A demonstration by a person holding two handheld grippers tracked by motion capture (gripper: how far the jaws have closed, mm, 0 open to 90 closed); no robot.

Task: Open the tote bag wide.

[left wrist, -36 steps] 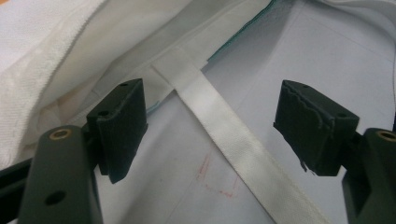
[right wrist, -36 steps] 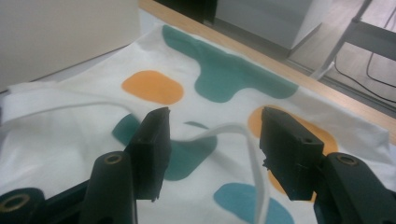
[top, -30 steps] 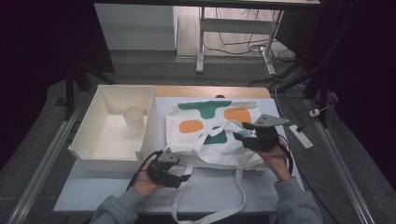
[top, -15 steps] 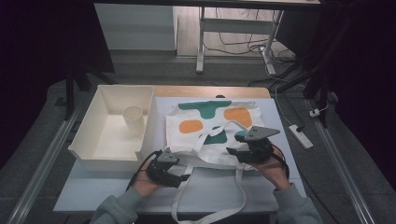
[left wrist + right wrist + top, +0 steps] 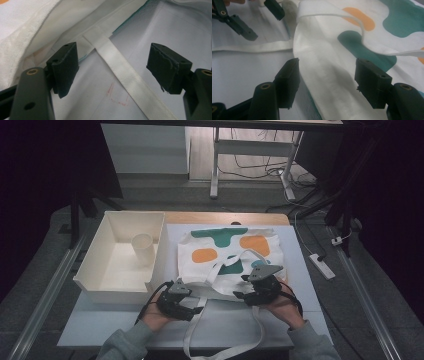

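A white tote bag [image 5: 227, 251] with teal and orange shapes lies flat on the table. One handle [image 5: 222, 266] rests on the bag, and a long strap [image 5: 260, 330] loops to the table's front edge. My left gripper [image 5: 195, 306] stands open at the bag's near left corner. The strap [image 5: 130, 80] lies on the table between its jaws [image 5: 115, 57], untouched. My right gripper [image 5: 240, 295] is low over the bag's near edge. Its jaws have just been opening and now straddle the bag's cloth [image 5: 327, 72] without pressing it. The left gripper [image 5: 267, 27] appears beyond, at the upper left.
A white bin [image 5: 95, 270] with a paper cup [image 5: 142, 247] inside stands left of the bag. A pale mat [image 5: 300, 270] covers the table. A power strip [image 5: 321, 266] lies off the right side. A desk frame [image 5: 215, 165] stands behind the table.
My right gripper has come down and toward the near edge of the bag, and its jaws have spread wider. The left gripper has stayed where it was.
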